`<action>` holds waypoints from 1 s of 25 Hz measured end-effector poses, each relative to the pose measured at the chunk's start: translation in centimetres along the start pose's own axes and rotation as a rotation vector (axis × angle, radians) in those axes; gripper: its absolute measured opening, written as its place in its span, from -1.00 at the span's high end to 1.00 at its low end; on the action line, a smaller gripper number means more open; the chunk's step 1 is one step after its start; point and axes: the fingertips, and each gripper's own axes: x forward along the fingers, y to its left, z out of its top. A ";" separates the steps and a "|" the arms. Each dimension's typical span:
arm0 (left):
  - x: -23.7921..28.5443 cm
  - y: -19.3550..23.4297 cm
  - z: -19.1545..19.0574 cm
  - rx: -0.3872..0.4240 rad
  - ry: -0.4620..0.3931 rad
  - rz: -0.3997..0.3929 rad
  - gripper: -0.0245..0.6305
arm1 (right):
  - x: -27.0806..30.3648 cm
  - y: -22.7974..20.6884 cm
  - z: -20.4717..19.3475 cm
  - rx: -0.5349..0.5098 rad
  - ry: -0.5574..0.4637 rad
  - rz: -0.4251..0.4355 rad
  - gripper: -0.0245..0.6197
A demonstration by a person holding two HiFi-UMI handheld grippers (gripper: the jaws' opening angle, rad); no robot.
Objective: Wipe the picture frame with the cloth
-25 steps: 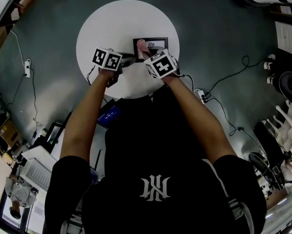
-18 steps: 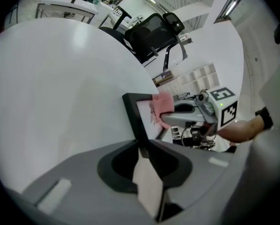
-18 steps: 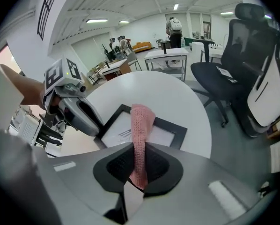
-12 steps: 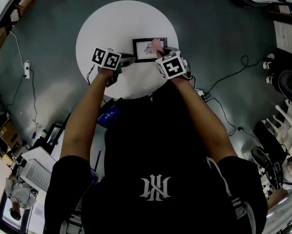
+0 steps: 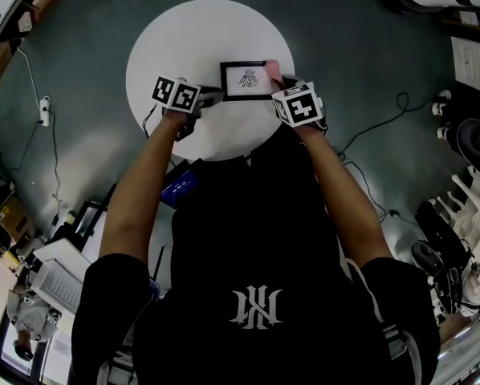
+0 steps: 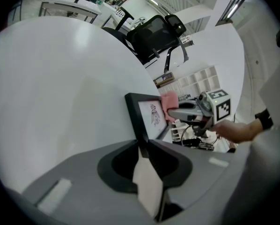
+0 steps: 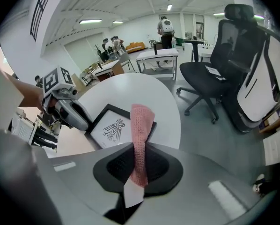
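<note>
Cloth [image 7: 141,121] in right tongs [image 7: 137,172], frame [image 6: 148,115] in left tongs [image 6: 143,150]

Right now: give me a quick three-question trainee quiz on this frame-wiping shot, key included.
1. True or false: the left claw is shut on an edge of the picture frame.
2. What does the right claw hold? A) a sponge B) a pink cloth C) nothing
3. Which surface lies under the picture frame?
Key: 1 true. 2 B. 3 the round white table.
</note>
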 end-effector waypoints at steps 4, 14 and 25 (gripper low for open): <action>0.0 0.0 -0.1 -0.007 -0.005 0.003 0.73 | -0.1 -1.9 -1.1 0.066 0.037 -0.052 0.83; 0.2 -0.8 -1.5 0.030 0.051 0.000 0.72 | 0.0 7.0 4.0 0.020 -0.096 0.217 0.82; 0.6 -0.8 -2.3 0.013 0.062 -0.002 0.72 | 3.7 13.6 3.4 -0.138 -0.028 0.357 0.82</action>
